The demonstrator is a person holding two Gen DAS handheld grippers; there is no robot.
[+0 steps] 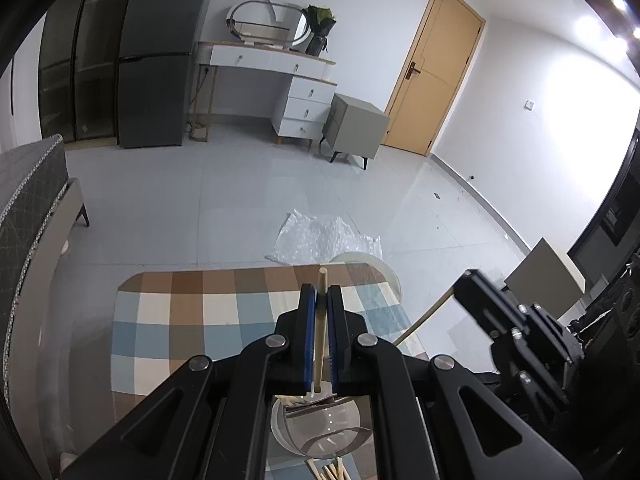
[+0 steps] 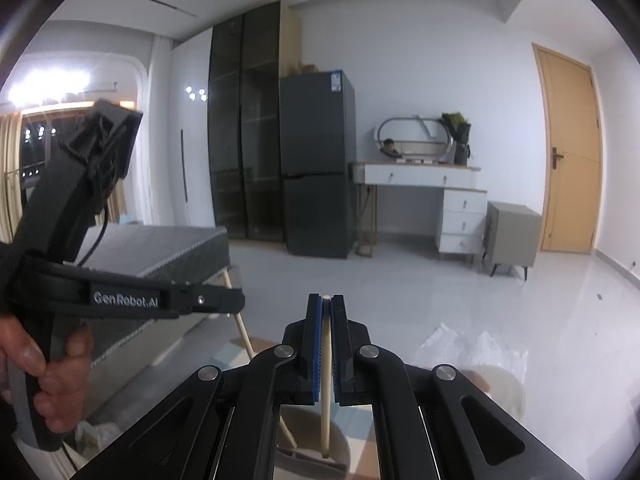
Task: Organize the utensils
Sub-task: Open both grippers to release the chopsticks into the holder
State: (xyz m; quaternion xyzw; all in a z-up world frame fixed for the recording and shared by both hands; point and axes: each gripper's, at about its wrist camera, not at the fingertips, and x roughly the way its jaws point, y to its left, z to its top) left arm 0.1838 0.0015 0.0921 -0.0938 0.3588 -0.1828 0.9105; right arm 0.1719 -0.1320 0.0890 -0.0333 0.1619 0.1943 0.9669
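Note:
My left gripper [image 1: 320, 292] is shut on a wooden chopstick [image 1: 320, 320] that runs between its blue pads and sticks out past the tips. Below it stands a clear glass holder [image 1: 320, 428], with several more chopsticks [image 1: 328, 472] lying near the bottom edge. My right gripper [image 2: 327, 300] is shut on another wooden chopstick [image 2: 327, 360], whose lower end reaches down into a container [image 2: 316, 432]. The right gripper also shows in the left wrist view [image 1: 500, 312] with its chopstick [image 1: 424, 320]. The left gripper shows in the right wrist view [image 2: 224, 300] holding its chopstick [image 2: 244, 332].
A checked cloth [image 1: 180, 320] covers the round glass table. Bubble wrap [image 1: 320, 240] lies on the floor beyond it. A grey sofa [image 1: 28, 220] stands to the left. A fridge [image 2: 316, 160], a white dresser [image 2: 440, 192] and a door [image 2: 568, 152] line the far wall.

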